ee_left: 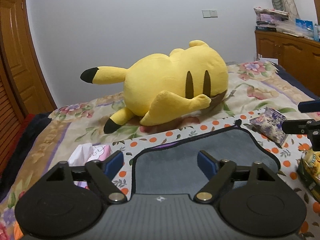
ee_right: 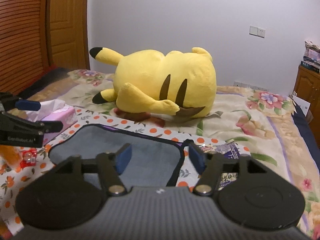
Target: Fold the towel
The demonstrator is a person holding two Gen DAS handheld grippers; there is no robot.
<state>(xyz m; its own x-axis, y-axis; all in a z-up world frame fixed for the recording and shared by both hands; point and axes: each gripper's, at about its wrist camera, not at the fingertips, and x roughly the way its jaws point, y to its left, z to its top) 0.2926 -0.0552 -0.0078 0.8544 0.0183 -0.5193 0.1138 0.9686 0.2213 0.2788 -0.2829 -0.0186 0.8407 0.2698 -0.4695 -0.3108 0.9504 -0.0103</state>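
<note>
A grey towel (ee_left: 180,158) with a dark edge lies flat on an orange-dotted cloth (ee_left: 170,134) on the bed; it also shows in the right wrist view (ee_right: 156,154). My left gripper (ee_left: 160,162) is open above the towel's left part, its jaws apart with the towel's left edge between them. My right gripper (ee_right: 160,156) is open above the towel's right part, its jaws either side of the right edge. Each gripper shows at the other view's edge: the right (ee_left: 300,116), the left (ee_right: 40,114). Neither holds anything.
A big yellow plush toy (ee_left: 170,88) lies on the floral bedspread (ee_left: 260,88) behind the cloth. A pink tissue box (ee_left: 96,152) sits left of the towel. A purple snack packet (ee_left: 270,126) and a yellow box (ee_left: 310,166) sit to the right. Wooden cabinets (ee_left: 290,56) stand far right.
</note>
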